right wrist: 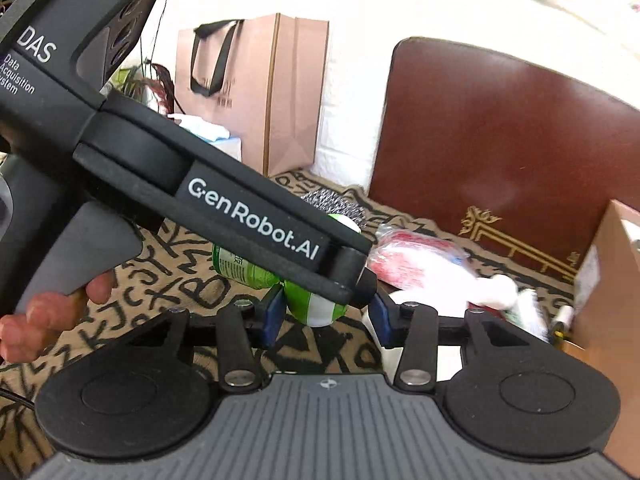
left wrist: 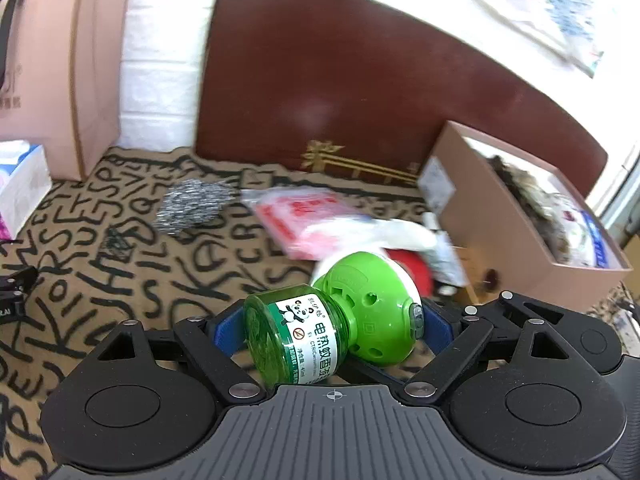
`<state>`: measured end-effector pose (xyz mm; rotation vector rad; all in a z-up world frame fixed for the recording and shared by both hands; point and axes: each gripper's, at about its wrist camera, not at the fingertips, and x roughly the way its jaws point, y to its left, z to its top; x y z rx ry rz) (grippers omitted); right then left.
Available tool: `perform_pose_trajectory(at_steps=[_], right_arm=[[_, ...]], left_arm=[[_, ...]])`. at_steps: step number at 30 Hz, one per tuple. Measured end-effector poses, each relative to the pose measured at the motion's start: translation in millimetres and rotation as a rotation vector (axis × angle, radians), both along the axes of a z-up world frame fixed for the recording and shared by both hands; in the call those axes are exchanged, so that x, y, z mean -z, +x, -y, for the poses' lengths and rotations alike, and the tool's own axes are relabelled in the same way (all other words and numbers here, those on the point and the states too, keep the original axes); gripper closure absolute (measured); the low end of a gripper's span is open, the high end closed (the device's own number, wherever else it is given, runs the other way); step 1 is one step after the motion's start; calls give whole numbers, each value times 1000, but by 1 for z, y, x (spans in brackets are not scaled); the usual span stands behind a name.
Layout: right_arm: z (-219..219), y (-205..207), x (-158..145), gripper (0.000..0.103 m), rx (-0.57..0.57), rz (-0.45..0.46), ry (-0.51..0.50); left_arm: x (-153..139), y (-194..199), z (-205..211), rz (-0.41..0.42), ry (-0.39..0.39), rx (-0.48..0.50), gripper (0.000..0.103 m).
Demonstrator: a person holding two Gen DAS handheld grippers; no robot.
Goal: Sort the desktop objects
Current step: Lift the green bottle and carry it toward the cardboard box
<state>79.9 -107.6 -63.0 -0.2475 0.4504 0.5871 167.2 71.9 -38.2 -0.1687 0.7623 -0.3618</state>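
Observation:
A green mosquito-liquid bottle (left wrist: 296, 340) with a round green heater head (left wrist: 372, 304) lies crosswise in my left gripper (left wrist: 332, 328), above the lettered tablecloth (left wrist: 100, 264). The blue pads press on its two ends, so that gripper is shut on it. In the right wrist view the left tool's black arm (right wrist: 256, 220) crosses the picture, held by a hand (right wrist: 52, 312), with the same bottle (right wrist: 240, 268) under it. My right gripper (right wrist: 327, 318) stands just below that tool's tip. Its blue pads are apart and press on nothing.
A steel wool scrubber (left wrist: 192, 208), a pink plastic packet (left wrist: 304, 216), a white item (left wrist: 400, 232) and a red item (left wrist: 416, 268) lie ahead. A filled cardboard box (left wrist: 492, 232) stands right, a pink paper bag (left wrist: 60, 80) and tissue box (left wrist: 20, 184) left, a dark red board (left wrist: 360, 80) behind.

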Motion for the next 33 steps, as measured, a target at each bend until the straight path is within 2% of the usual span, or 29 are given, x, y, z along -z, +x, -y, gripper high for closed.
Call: perform_pose_trajectory(at_steps=[7, 8, 15, 16, 20, 25, 31, 33], right_arm=[[55, -36, -23, 53, 66, 44, 37], [50, -29, -27, 53, 78, 49, 40], [112, -44, -45, 53, 174, 86, 72], [109, -34, -47, 53, 187, 92, 76], [143, -29, -64, 52, 239, 117, 96], [175, -5, -85, 52, 289, 150, 87], [207, 47, -101, 53, 298, 142, 99], [216, 79, -101, 53, 287, 132, 90]], left_arm=[[-24, -31, 50, 54, 15, 75, 16], [-27, -34, 59, 60, 18, 89, 15], [-52, -40, 122, 107, 32, 181, 15], [-56, -38, 133, 120, 34, 195, 15], [-72, -27, 168, 162, 34, 241, 15], [-91, 4, 203, 174, 5, 279, 15], [-100, 55, 234, 181, 1, 266, 15], [-99, 76, 239, 168, -17, 261, 15]])
